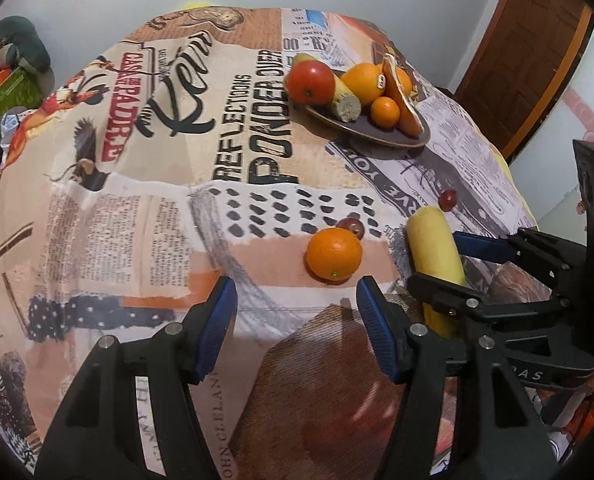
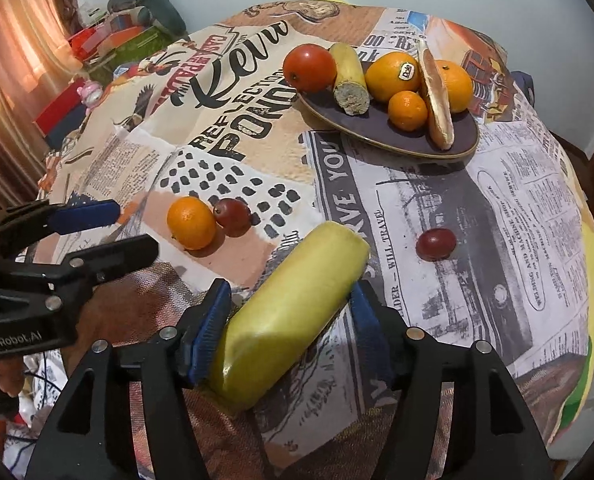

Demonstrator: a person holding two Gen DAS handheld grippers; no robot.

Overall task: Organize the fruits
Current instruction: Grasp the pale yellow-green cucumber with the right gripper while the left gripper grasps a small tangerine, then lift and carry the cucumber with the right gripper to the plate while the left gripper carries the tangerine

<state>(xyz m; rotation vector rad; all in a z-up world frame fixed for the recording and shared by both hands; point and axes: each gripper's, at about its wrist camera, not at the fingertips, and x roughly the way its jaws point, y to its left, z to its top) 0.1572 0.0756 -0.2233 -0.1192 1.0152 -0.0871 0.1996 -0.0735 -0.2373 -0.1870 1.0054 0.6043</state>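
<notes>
The right gripper point(image 2: 291, 330) stands open around a yellow cylinder-shaped fruit point(image 2: 285, 320) lying on the tablecloth point(image 2: 497, 220) — pads beside it, contact unclear. The left gripper point(image 1: 297, 328) hangs open and empty, just short of a loose orange point(image 1: 334, 254) (a red grape point(image 1: 351, 227) touches it). The dark plate point(image 2: 385, 132) holds more fruit.

A plate point(image 2: 389, 136) at the far side of the tabletop point(image 2: 517, 240) carries the gathered fruit. Nearer, an orange point(image 2: 191, 222) touches a grape point(image 2: 233, 216) on its right; a second grape point(image 2: 436, 243) lies well apart, farther right.
</notes>
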